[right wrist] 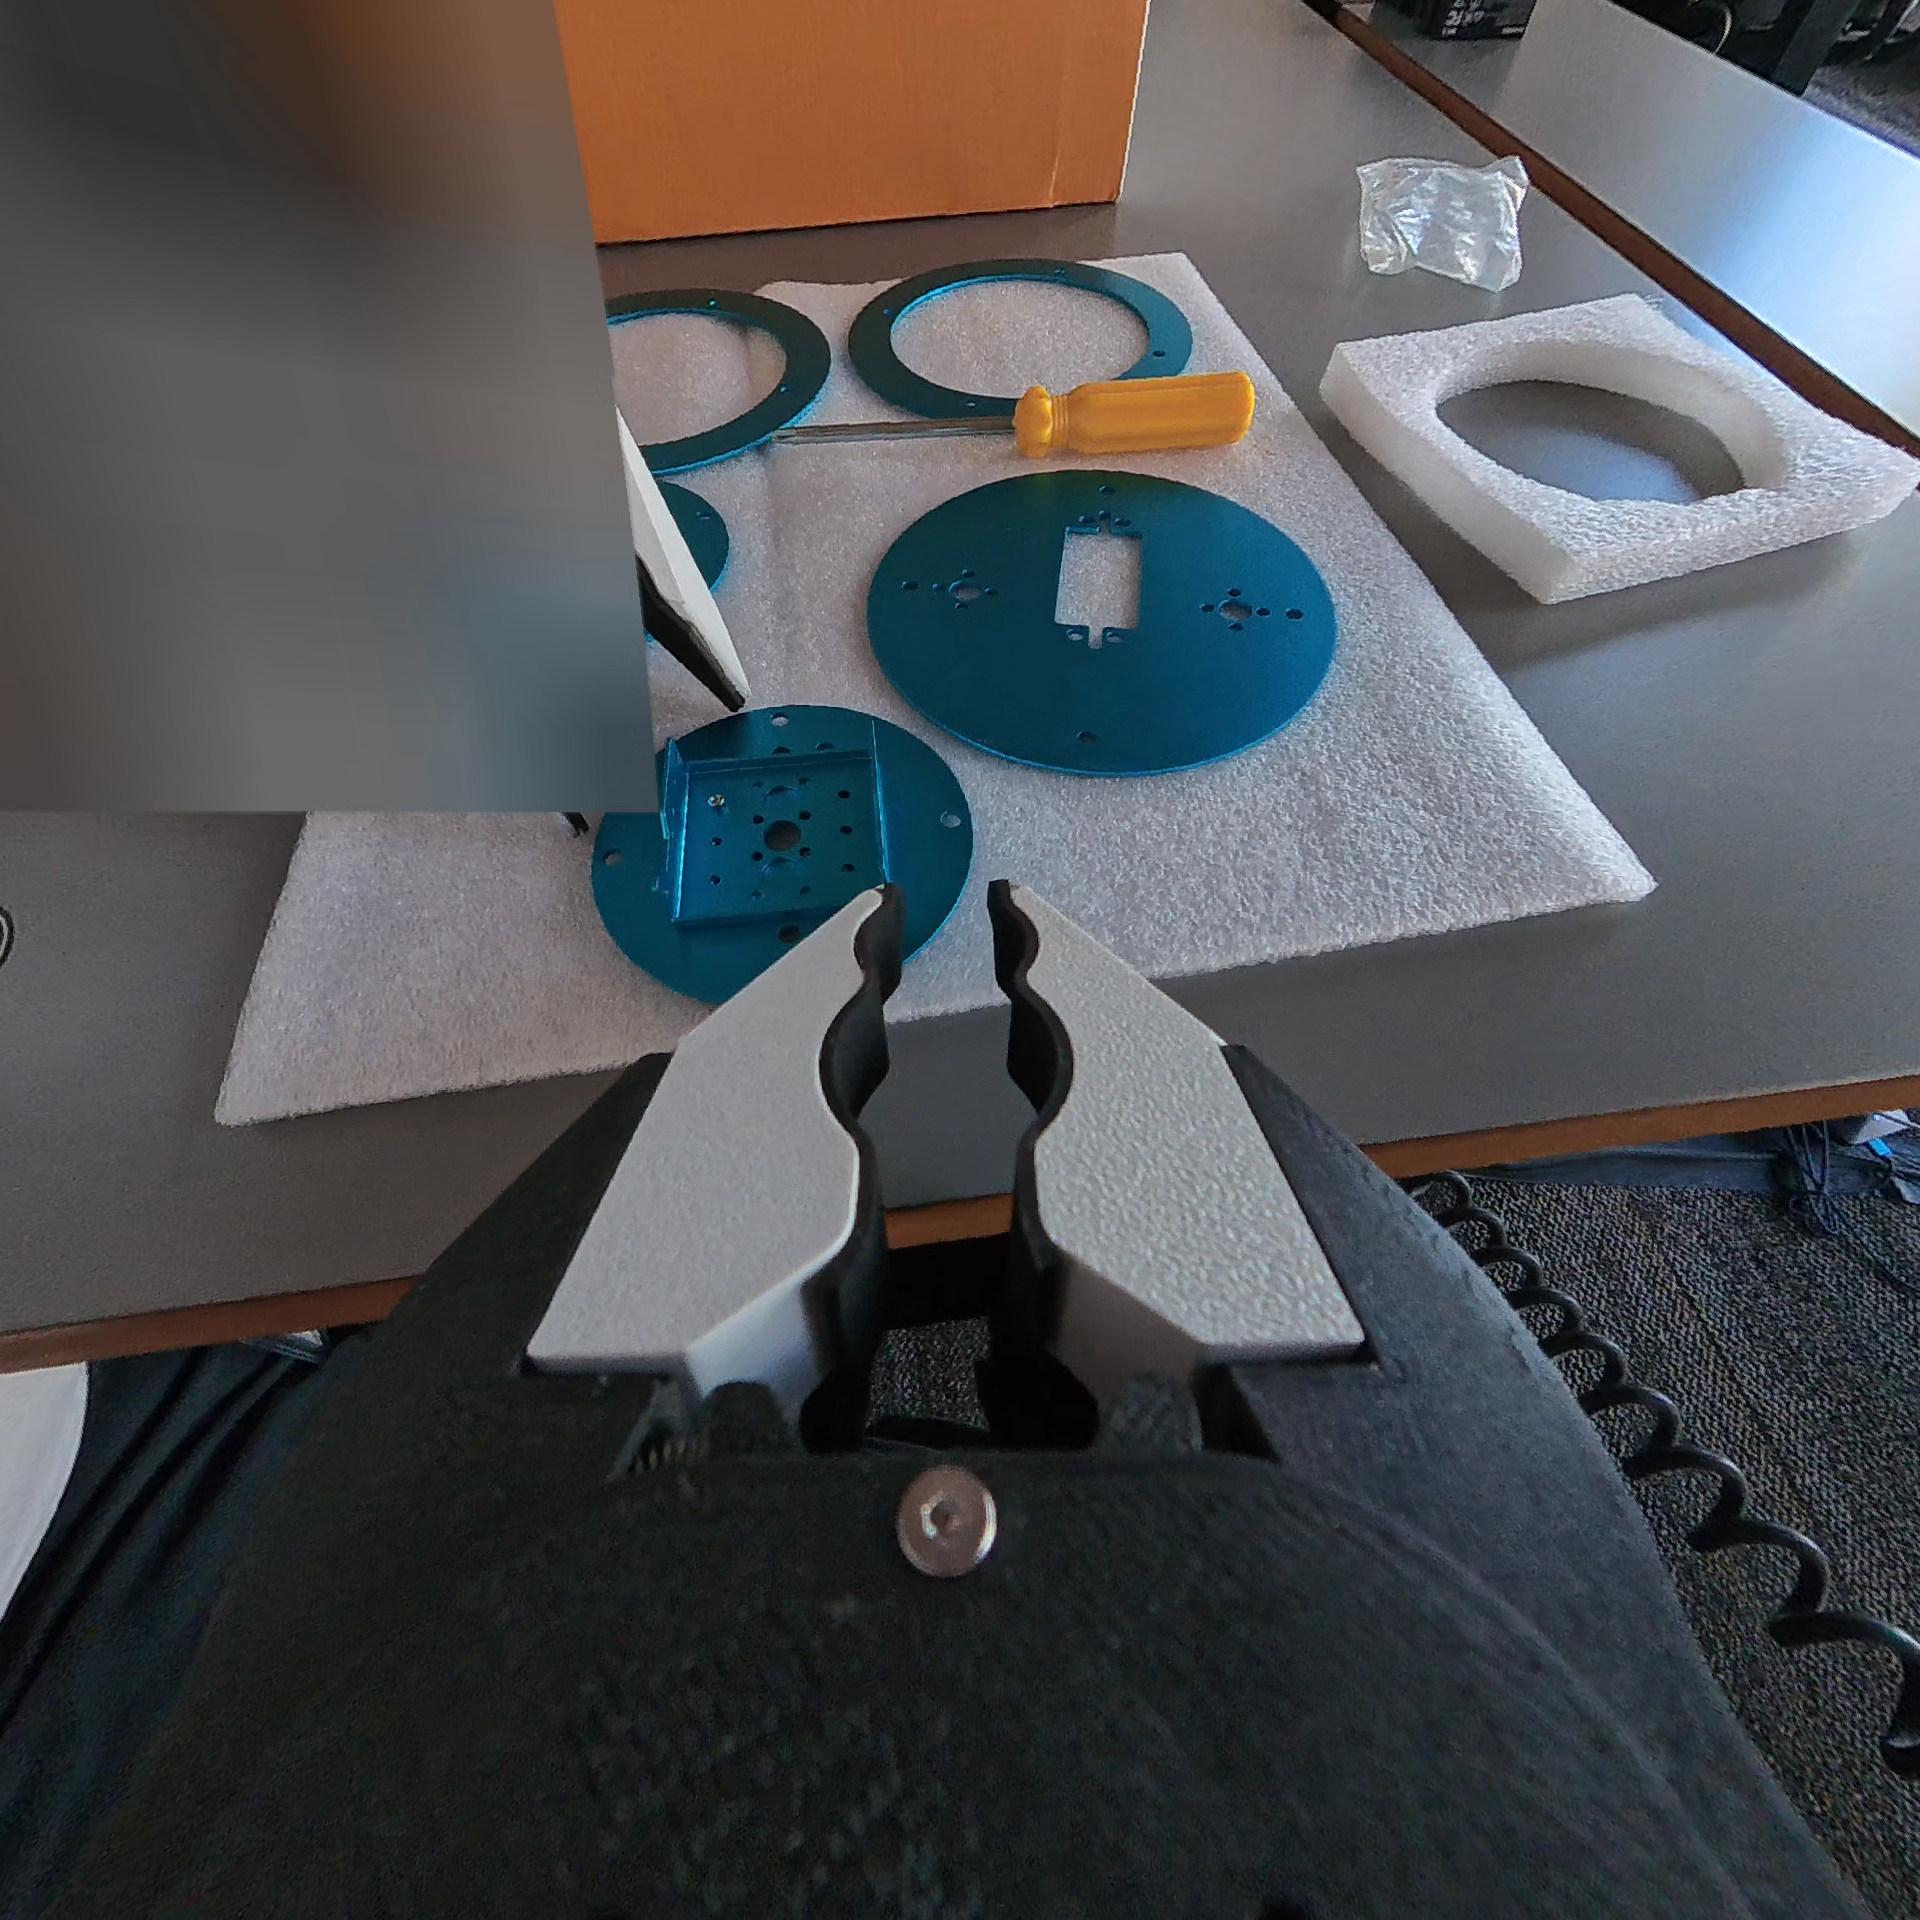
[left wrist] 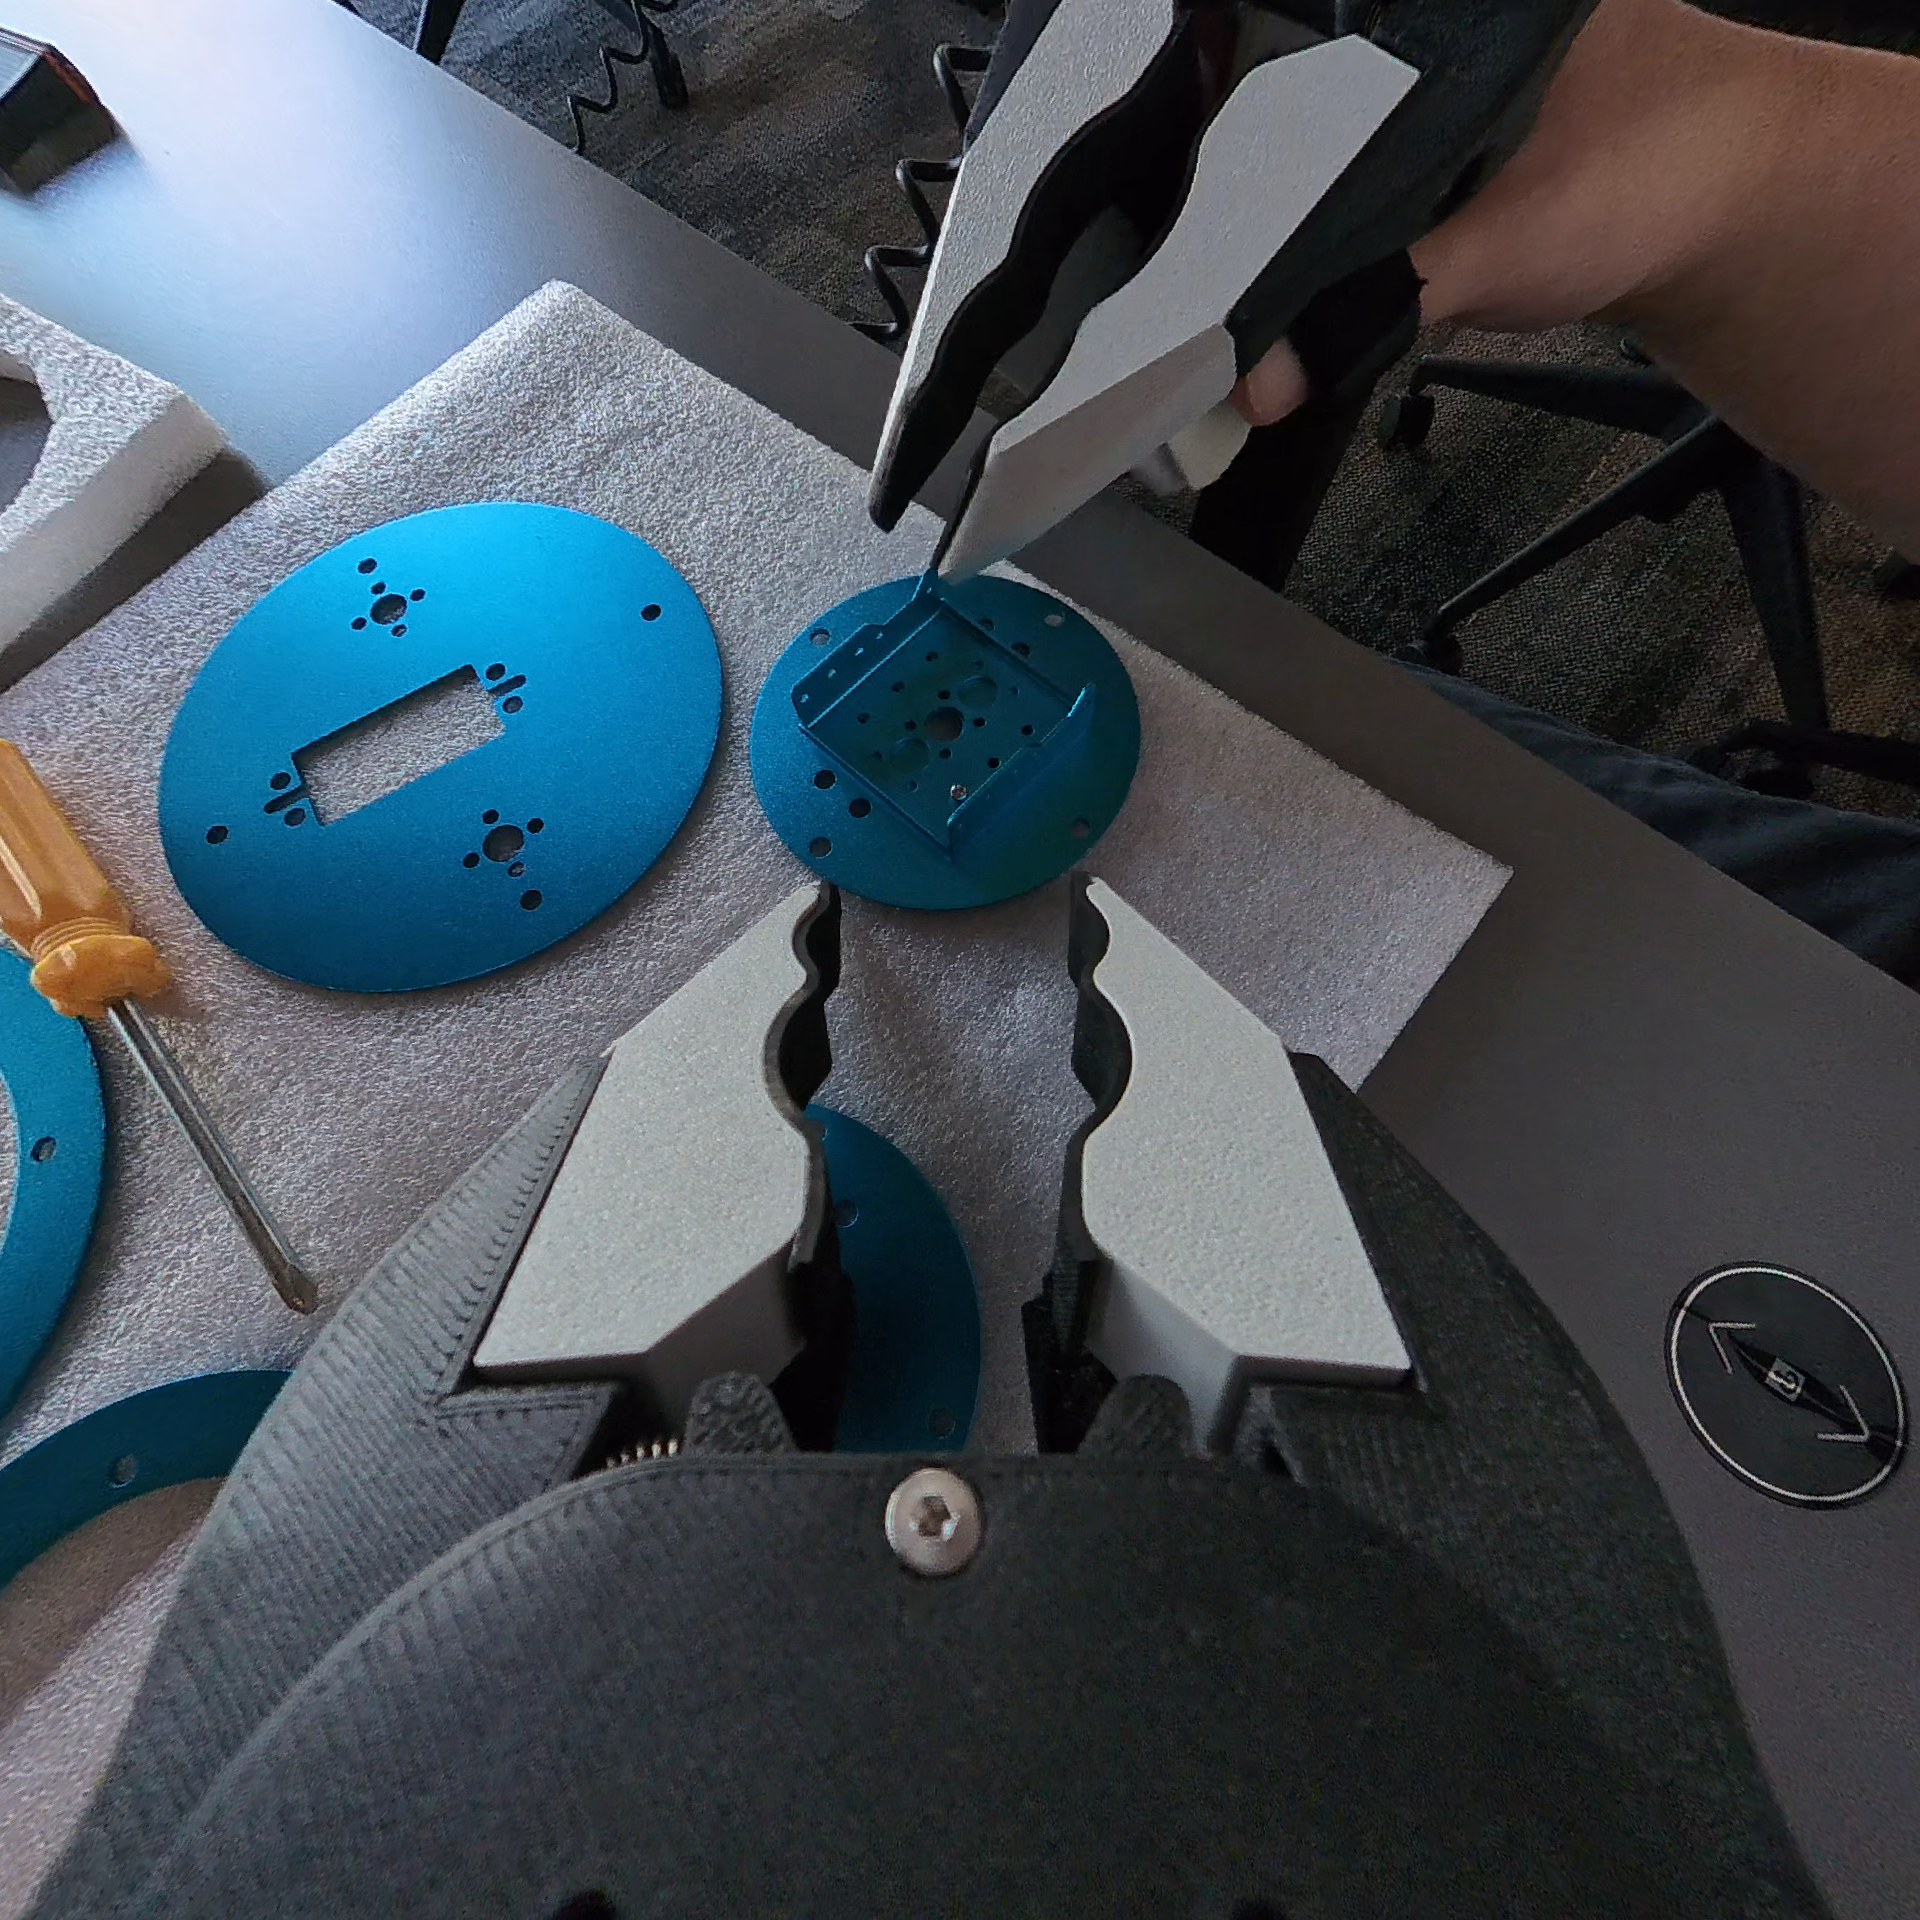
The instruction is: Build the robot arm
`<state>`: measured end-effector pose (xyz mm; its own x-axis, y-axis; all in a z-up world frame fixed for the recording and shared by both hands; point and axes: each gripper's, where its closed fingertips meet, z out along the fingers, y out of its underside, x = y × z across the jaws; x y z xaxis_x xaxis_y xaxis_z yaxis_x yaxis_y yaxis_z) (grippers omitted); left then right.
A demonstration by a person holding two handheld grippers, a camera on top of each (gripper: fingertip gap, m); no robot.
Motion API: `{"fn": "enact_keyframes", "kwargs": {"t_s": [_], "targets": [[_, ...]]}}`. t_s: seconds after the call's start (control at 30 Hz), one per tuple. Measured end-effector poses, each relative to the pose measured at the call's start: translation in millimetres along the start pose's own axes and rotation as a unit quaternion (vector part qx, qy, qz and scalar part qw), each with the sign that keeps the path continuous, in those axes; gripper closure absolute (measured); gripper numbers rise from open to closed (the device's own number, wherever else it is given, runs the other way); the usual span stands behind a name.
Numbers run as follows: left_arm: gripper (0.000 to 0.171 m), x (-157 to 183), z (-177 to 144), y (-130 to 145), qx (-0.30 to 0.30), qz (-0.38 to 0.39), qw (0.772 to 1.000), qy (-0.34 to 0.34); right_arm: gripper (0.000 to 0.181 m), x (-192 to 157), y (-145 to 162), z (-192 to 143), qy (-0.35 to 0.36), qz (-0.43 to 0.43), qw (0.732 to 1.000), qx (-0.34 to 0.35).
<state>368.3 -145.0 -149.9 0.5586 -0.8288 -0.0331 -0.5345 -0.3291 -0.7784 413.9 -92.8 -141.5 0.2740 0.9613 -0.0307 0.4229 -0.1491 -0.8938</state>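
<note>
Claws (left wrist: 951,899) (right wrist: 940,899) parted, beside blue bracket (left wrist: 940,727)

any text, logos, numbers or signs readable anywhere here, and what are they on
Round white-outlined emblem on the grey table: two arrow marks; its centre mark is too small to read.
Black boxes at the far edge: print too small to read.
Blue plates, screwdriver, cardboard box: no writing visible.
</note>
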Motion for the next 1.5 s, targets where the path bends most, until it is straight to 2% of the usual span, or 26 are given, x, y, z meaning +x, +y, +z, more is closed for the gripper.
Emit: {"fn": "enact_keyframes", "kwargs": {"t_s": [0.5,0.77,1.07,1.2,1.5], "targets": [[0.128,1,0,0,0.0,0.002,1.0,0.0,0.165,-1,2,4,-0.003,-0.006,1.0,-0.008],[0.127,1,0,0,0.0,0.001,1.0,0.001,0.166,-8,-14,1,-0.038,0.004,0.999,0.022],[0.128,1,0,0,0.0,0.0,1.0,0.001,0.173,-11,-4,8,-0.043,-0.011,0.999,-0.014],[0.128,1,0,0,0.0,0.0,1.0,0.001,0.18,-12,-4,8,-0.044,-0.013,0.999,-0.011],[0.128,1,0,0,0.0,0.001,1.0,0.0,0.181,-11,-3,7,-0.043,-0.011,0.999,-0.012]]}}
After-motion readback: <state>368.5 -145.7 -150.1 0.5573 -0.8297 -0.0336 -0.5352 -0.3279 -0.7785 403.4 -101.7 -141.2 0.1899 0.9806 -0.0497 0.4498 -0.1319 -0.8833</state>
